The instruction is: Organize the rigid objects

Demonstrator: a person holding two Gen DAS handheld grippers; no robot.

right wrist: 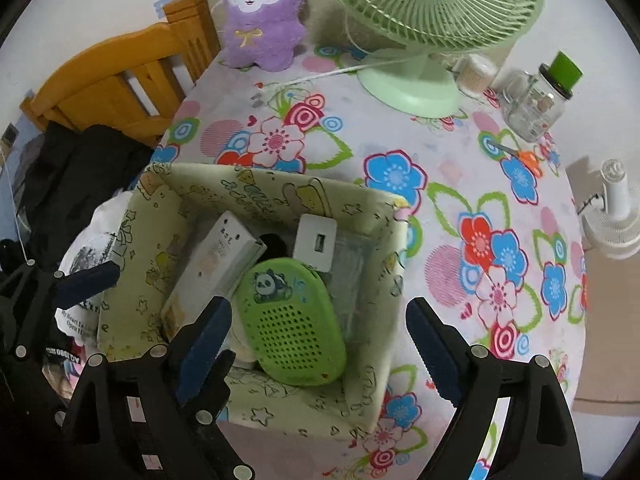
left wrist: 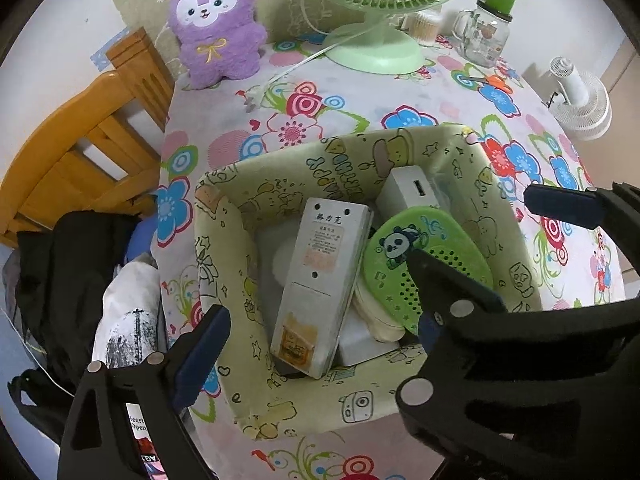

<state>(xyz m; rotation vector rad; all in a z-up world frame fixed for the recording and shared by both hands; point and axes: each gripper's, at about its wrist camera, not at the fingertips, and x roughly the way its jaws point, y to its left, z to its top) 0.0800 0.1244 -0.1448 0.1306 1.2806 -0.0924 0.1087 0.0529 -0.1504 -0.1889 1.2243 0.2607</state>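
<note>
On the flowered tablecloth (right wrist: pixel 400 136), near its front-left corner, the fabric storage box (right wrist: pixel 360 216) already holds the gray remote control (right wrist: pixel 216 260), green panda-printed perforated case (right wrist: pixel 296 328) and white USB charger (right wrist: pixel 316 242). Outside the box, orange-handled scissors (right wrist: pixel 524 158) lie loose, perhaps left to sort. Both the left gripper (left wrist: pixel 324 304) and the right gripper (right wrist: pixel 320 320) hover over the box, spread wide and empty.

Green panda case (right wrist: pixel 294 322); floral tablecloth (right wrist: pixel 460 184); purple plush (right wrist: pixel 262 12).
</note>
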